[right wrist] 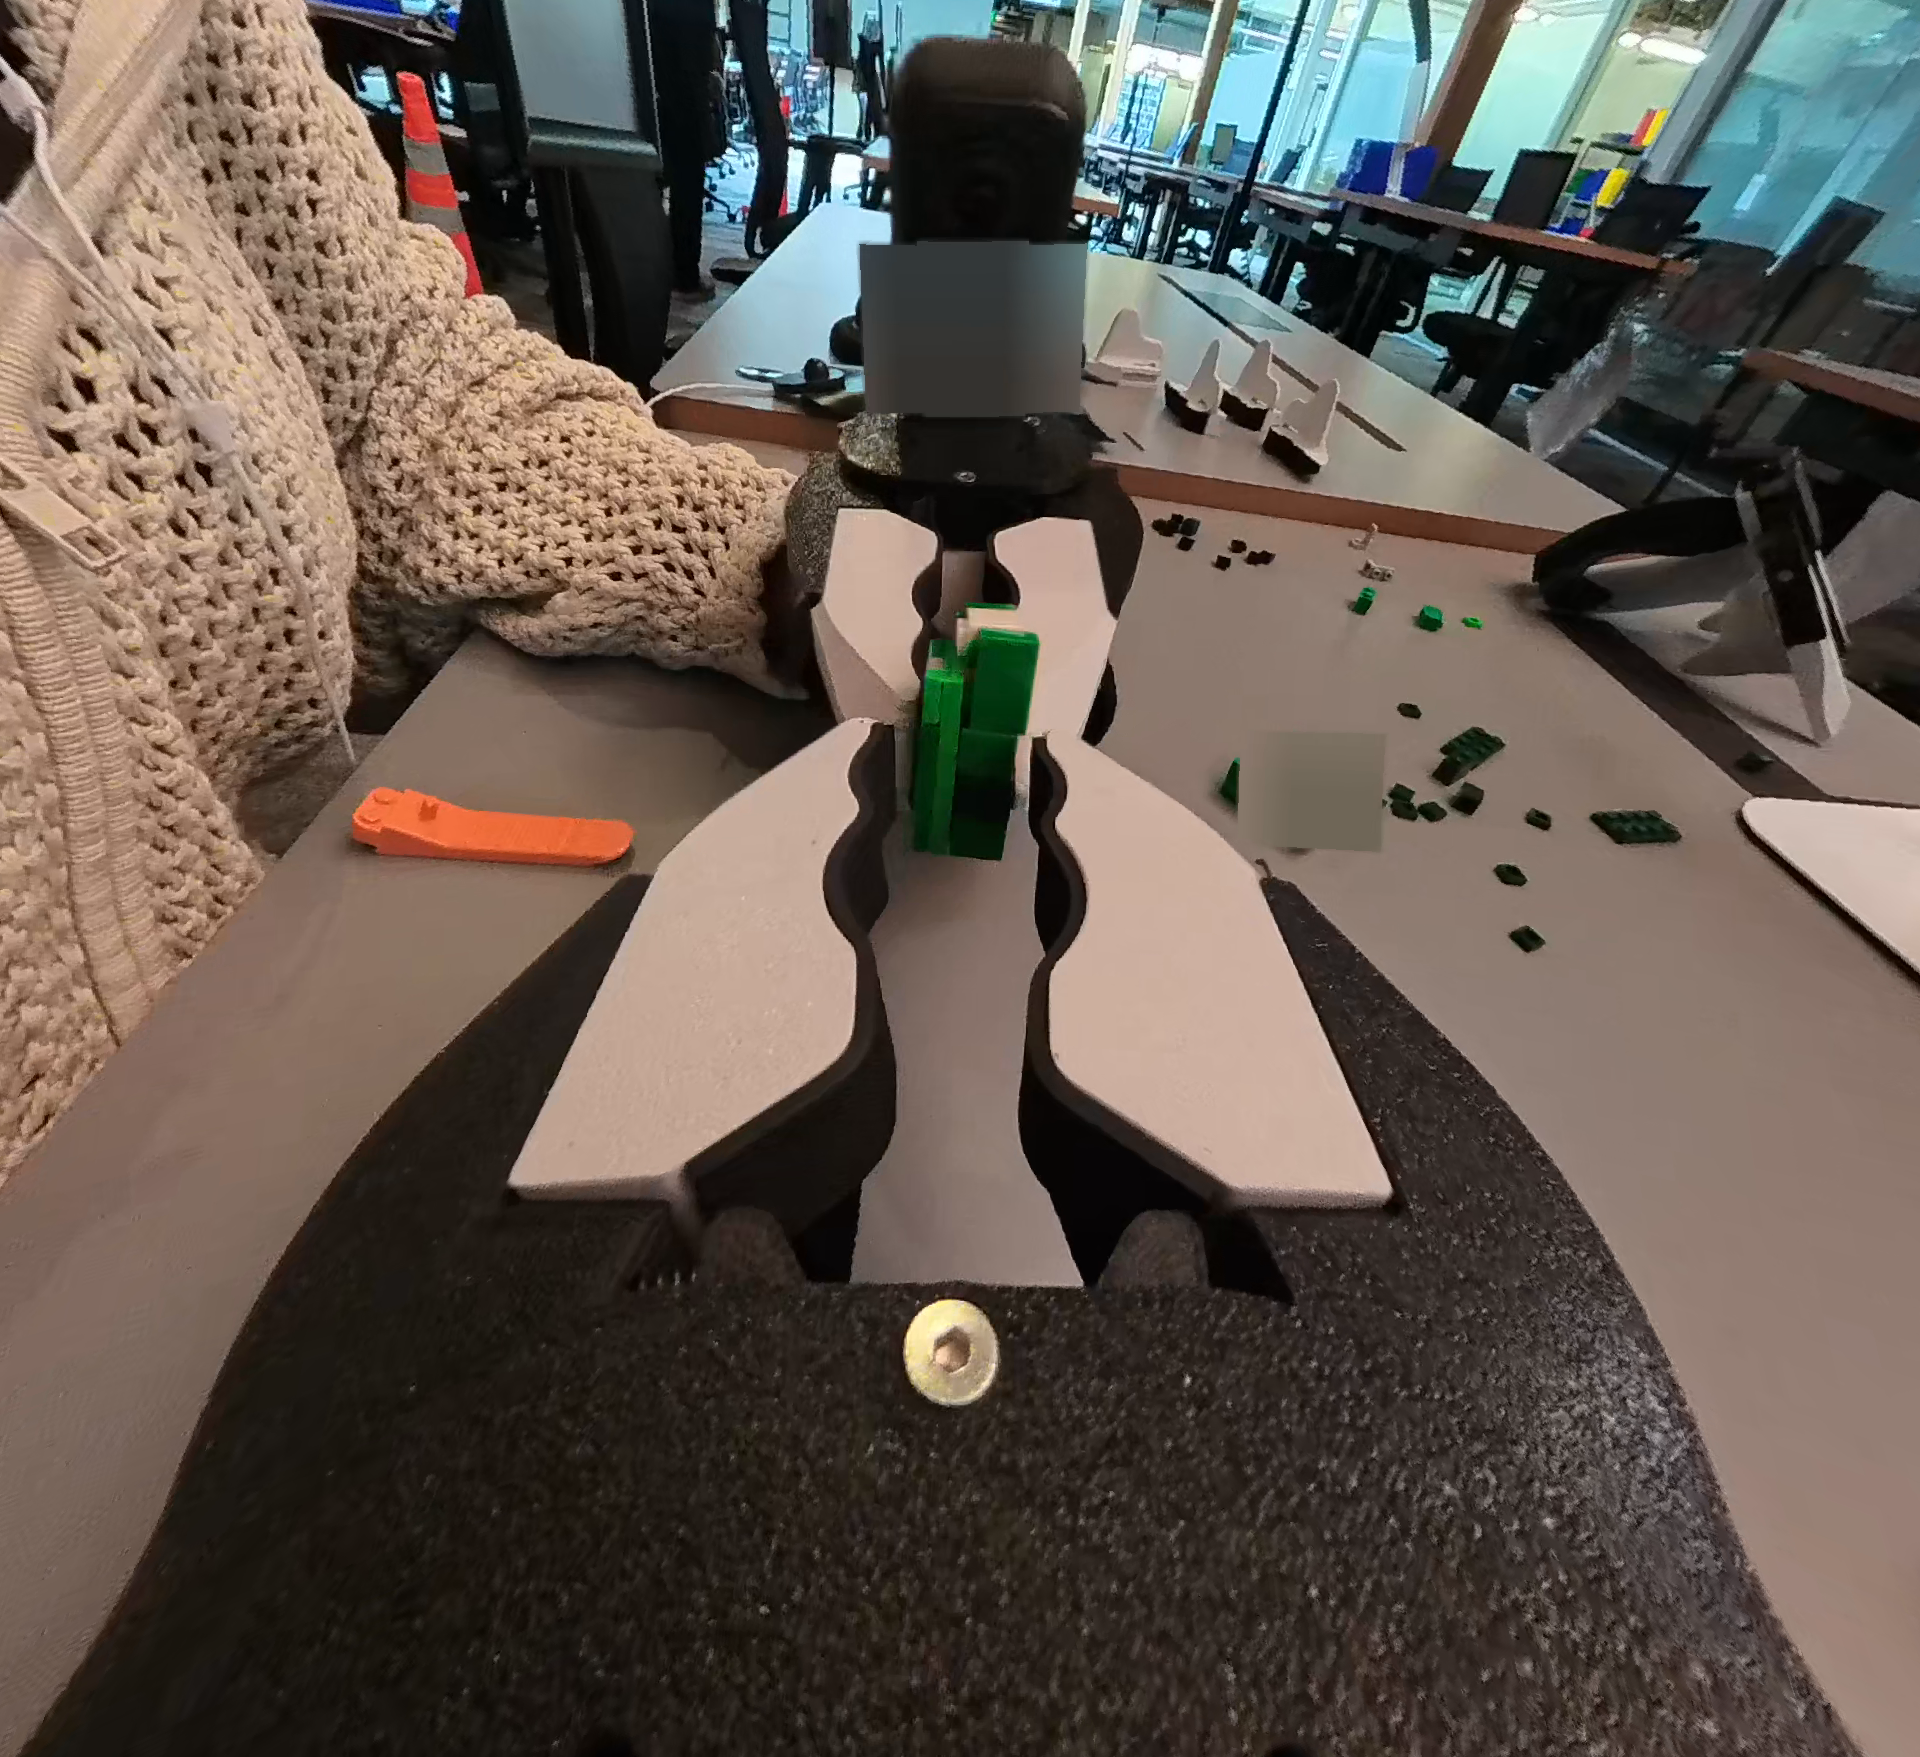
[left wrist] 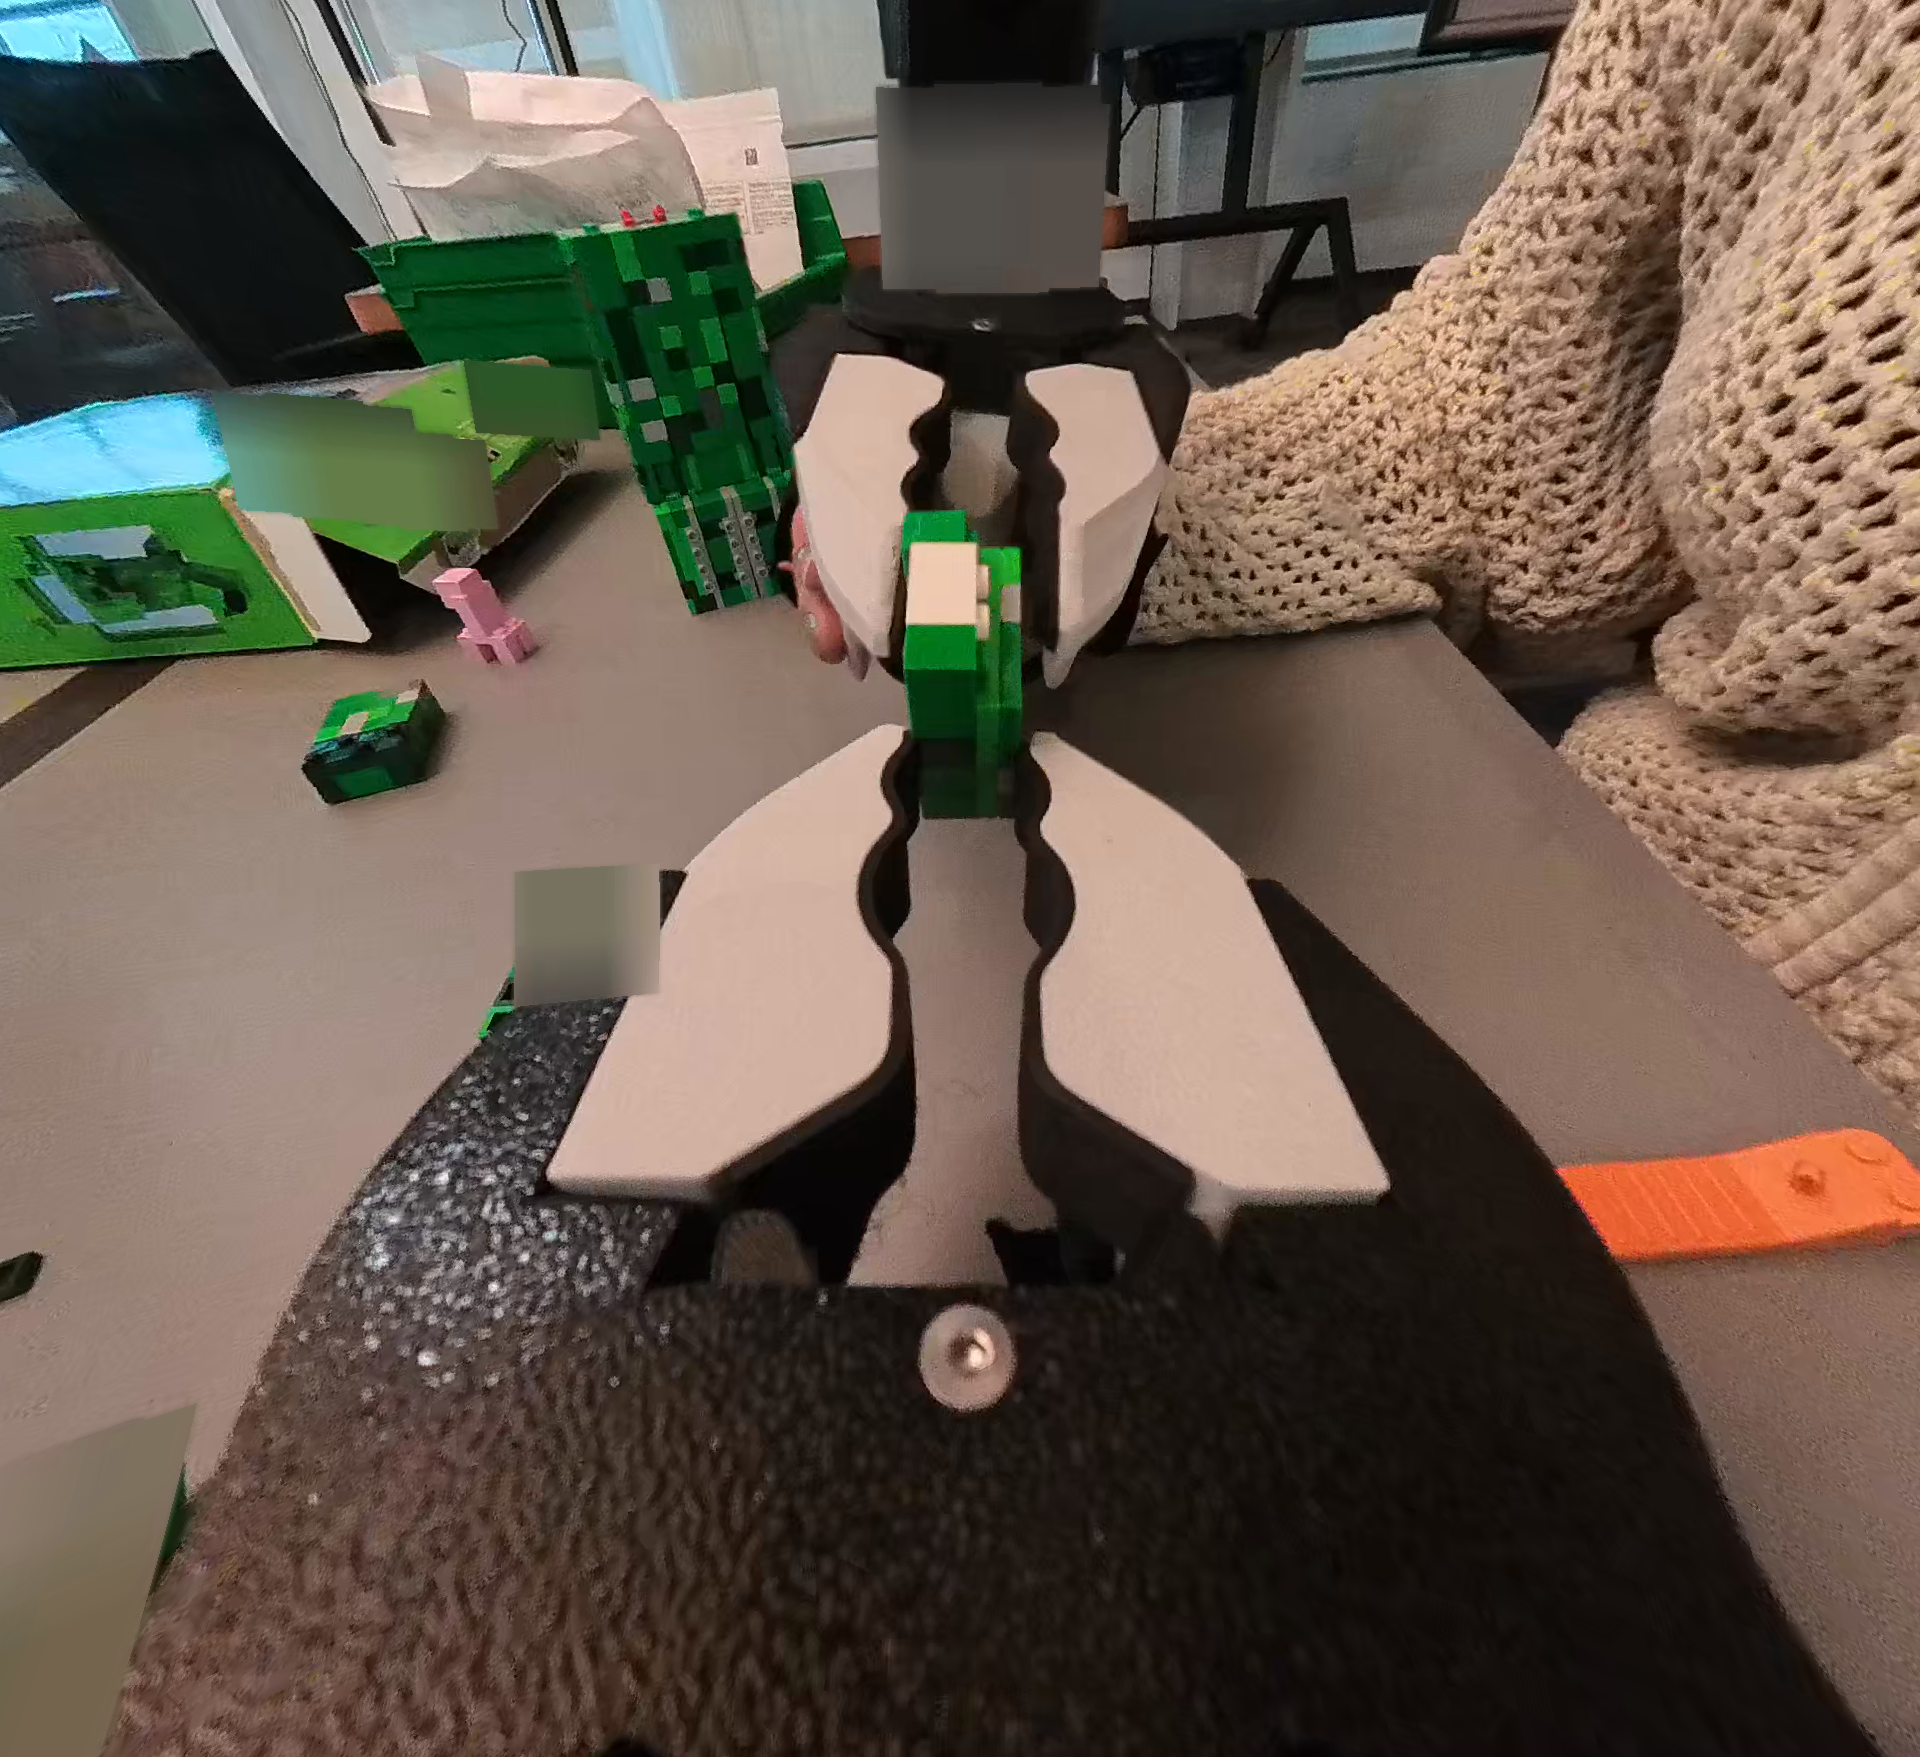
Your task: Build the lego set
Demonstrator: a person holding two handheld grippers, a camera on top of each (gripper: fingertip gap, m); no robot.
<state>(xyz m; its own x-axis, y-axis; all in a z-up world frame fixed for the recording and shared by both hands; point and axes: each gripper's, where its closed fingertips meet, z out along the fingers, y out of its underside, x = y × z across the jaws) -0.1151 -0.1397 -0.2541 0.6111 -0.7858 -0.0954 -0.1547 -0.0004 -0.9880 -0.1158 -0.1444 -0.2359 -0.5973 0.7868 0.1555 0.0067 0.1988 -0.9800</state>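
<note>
nearest the left wrist camera is the black speckled body of the left gripper (left wrist: 961, 762), its white fingers (left wrist: 769, 980) clenched on the lower end of a small green brick assembly (left wrist: 961, 668). the assembly stands upright above the grey surface (left wrist: 260, 959), with a white brick on its upper part. facing it from the far side, the right gripper (left wrist: 971, 585) has its fingers closed on the upper end of the same assembly, so both grip it from opposite ends.

in the right wrist view the right gripper (right wrist: 961, 772) pinches the green brick assembly (right wrist: 971, 751) between its white fingers (right wrist: 717, 1001), and the left gripper (right wrist: 966, 627) meets it from beyond. a cream knitted sleeve (right wrist: 561, 512) reaches behind that far gripper.

an orange brick separator (right wrist: 488, 837) lies flat on the surface (right wrist: 312, 928), beside the grippers. loose dark green pieces (right wrist: 1470, 751) are scattered to the other side, well apart from the held assembly.

in the left wrist view a tall green blocky figure (left wrist: 701, 398) stands upright farther back, with a small pink figure (left wrist: 483, 616) and a small green block (left wrist: 374, 741) near it. a green box (left wrist: 135, 564) lies at the left edge.
</note>
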